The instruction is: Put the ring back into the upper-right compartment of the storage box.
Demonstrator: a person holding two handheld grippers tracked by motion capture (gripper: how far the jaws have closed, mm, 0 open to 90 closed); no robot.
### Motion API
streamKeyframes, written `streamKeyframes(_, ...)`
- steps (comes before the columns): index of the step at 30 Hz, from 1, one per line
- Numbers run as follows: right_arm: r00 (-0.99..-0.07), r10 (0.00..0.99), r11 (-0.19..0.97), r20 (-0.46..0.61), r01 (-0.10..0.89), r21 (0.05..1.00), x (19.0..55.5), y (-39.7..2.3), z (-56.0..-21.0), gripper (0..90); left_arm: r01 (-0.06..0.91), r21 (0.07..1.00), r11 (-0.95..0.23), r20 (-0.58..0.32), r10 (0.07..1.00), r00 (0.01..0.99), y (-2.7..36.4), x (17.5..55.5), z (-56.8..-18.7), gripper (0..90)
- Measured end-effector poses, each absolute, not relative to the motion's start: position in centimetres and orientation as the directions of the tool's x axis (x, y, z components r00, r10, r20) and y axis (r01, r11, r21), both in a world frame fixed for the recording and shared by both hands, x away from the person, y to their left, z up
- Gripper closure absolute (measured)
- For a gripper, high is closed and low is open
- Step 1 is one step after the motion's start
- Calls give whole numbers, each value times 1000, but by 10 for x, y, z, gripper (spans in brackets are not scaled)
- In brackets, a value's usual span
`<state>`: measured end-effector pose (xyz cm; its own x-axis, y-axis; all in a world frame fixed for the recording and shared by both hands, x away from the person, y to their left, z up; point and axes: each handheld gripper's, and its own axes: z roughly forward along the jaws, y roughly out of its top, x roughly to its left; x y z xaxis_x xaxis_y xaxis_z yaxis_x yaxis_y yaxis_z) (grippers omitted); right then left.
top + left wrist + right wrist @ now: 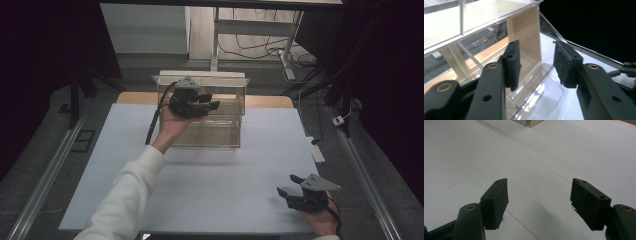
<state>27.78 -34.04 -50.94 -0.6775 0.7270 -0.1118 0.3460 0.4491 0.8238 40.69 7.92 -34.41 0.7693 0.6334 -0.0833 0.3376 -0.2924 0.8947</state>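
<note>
The left claw (212, 103) hangs open and empty at the clear box (215, 135) at the table's (210, 195) far edge, the right claw (289, 184) gapes over bare table — nothing gripped, everything apparently left to do

Left arm in a white sleeve (131, 192) reaches far forward, hand (172, 124) raised, holding the left gripper (214, 105) tilted, jaws apart with a clear gap. Right hand (325, 217) sits low and near at the right, right gripper (289, 184) jaws spread wide, pointing left.
</note>
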Motion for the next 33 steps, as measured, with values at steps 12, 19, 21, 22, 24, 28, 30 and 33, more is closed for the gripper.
streamKeyframes(12,-678,727,439,-104,343,830,276,-340,-507,298,328,867,-375,-41,603,797,85,376,-344,428)
streamKeyframes(19,-678,728,437,-102,345,831,276,-341,-508,297,333,847,-414,-12,612,791,102,355,-354,372)
streamKeyframes(21,-677,729,438,-106,342,831,276,-341,-507,298,337,850,-405,-14,622,783,109,349,-358,360)
streamKeyframes(22,-677,728,439,-108,340,831,276,-341,-507,297,335,851,-403,-11,626,779,112,345,-361,355)
streamKeyframes(24,-678,727,439,-107,339,832,276,-341,-507,298,330,855,-399,-8,627,779,120,336,-366,348)
streamKeyframes(28,-677,728,438,-107,338,833,276,-340,-507,297,339,858,-385,-21,633,774,138,318,-380,330)
streamKeyframes(30,-673,732,436,-108,340,833,276,-340,-507,297,352,857,-376,-29,646,762,148,310,-388,318)
streamKeyframes(33,-676,729,439,-109,340,832,275,-339,-507,297,363,862,-354,-37,669,742,163,299,-399,311)
